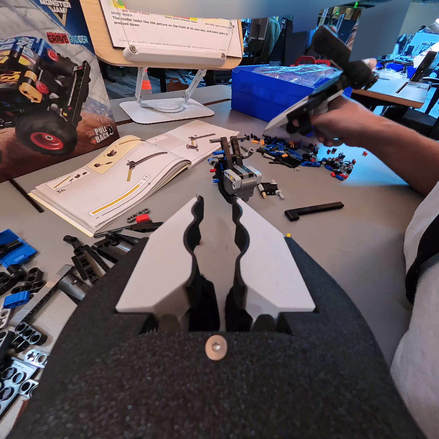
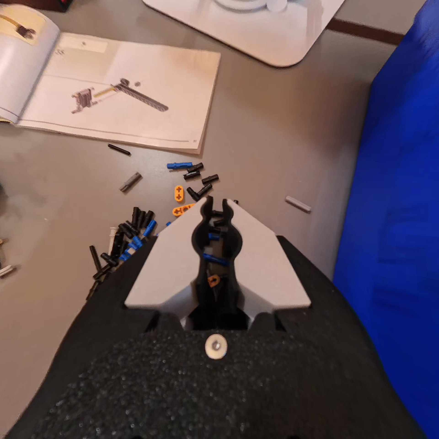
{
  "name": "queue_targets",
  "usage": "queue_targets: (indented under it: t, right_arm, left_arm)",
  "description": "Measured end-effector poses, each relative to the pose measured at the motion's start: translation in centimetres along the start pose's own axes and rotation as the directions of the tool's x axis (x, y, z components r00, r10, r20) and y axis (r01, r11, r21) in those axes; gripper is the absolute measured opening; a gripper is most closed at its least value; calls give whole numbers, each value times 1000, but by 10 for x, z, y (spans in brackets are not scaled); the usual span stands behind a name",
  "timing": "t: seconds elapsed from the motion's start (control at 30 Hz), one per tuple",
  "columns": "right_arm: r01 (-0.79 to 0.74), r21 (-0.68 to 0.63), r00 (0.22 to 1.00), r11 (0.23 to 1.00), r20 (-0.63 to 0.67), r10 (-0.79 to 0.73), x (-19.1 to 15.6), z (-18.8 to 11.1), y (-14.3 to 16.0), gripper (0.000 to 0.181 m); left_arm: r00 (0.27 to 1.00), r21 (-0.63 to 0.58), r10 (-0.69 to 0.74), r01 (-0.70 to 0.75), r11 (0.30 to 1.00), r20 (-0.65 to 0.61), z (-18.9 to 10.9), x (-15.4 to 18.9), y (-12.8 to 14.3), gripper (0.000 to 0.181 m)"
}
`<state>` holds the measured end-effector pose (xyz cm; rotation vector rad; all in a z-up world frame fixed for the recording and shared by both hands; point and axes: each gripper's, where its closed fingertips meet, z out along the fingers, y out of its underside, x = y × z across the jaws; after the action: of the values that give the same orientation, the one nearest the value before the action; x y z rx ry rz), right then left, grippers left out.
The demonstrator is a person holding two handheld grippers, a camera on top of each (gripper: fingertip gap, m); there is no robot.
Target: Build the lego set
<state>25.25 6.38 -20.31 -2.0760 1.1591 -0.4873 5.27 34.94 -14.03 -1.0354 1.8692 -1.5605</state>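
The partly built grey, black and blue model (image 1: 234, 171) stands on the grey table just beyond my left gripper (image 1: 217, 199), which is open and empty. A small black and white sub-assembly (image 1: 270, 188) lies right of the model. My right gripper (image 2: 217, 202) hovers over a pile of black and blue pins (image 2: 133, 237) and orange connectors (image 2: 178, 193). Its jaws stand a narrow gap apart, with nothing clearly held. It also shows in the left wrist view (image 1: 268, 128), held by a hand above the parts pile (image 1: 308, 154). The open instruction booklet (image 1: 118, 175) lies to the left.
The set's box (image 1: 35, 95) stands at the far left. A document stand (image 1: 166, 109) and a blue bin (image 1: 273, 92) are at the back; the bin is close on the right in the right wrist view (image 2: 392, 190). A black L-beam (image 1: 313, 210) and black beams (image 1: 83, 259) lie nearby. The left gripper's tips are roughly 35 centimetres from the right gripper's. The black L-beam (image 1: 313, 210) lies some 15 centimetres from my left tips, 25 centimetres from my right tips.
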Motion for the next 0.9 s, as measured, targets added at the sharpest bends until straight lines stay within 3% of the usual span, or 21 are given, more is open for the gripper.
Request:
queue_targets:
  t: [0.3,0.53,0.9]
  right_arm:
    - [26,-25,1000,999,7,-26,-4,1,10,19]
    - [57,-69,998,996,-17,-58,-2,7,17,17]
    - [68,-32,998,997,-6,-69,-7,4,13,15]
  left_arm:
    - [1000,-3,2,-2,1000,-2,0,0,0,22]
    - [1000,-4,1,-1,1000,-1,0,0,0,22]
    - [1000,-13,-4,4,1000,-7,1,0,2,22]
